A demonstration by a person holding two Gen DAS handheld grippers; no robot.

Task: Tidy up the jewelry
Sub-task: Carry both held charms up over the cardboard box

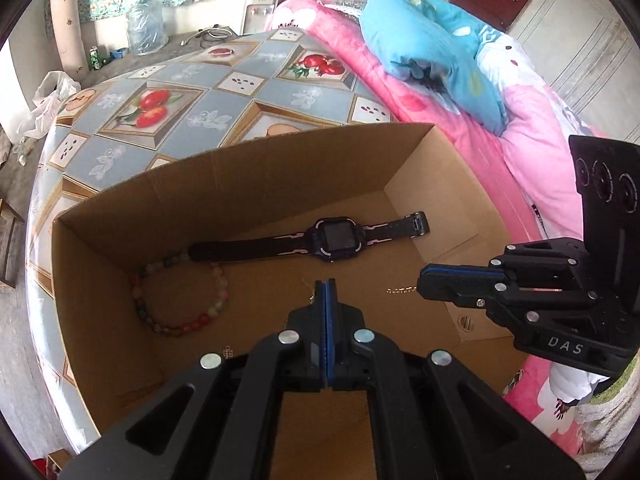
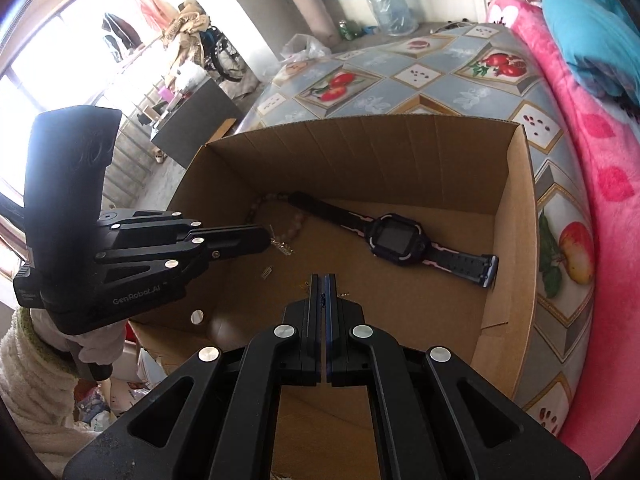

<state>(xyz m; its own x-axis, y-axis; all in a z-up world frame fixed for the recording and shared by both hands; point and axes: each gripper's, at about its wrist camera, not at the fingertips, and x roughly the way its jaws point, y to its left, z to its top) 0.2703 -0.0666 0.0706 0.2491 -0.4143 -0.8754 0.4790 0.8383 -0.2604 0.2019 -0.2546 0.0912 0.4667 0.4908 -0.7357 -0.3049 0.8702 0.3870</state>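
An open cardboard box (image 1: 256,184) (image 2: 516,216) holds a black smartwatch (image 1: 334,236) (image 2: 394,242) and a multicoloured bead bracelet (image 1: 180,300) (image 2: 280,216). Both grippers hover over the box. My left gripper (image 1: 326,286) (image 2: 266,238) is shut on one end of a thin gold chain (image 2: 282,246). My right gripper (image 2: 323,280) (image 1: 420,284) is shut on the other end of the gold chain (image 1: 402,290). The chain's middle is too thin to follow between them.
The box stands on a table with a fruit-pattern cloth (image 1: 192,92) (image 2: 420,76). A bed with a pink blanket (image 1: 472,136) (image 2: 600,160) and a blue pillow (image 1: 440,48) lies along the right.
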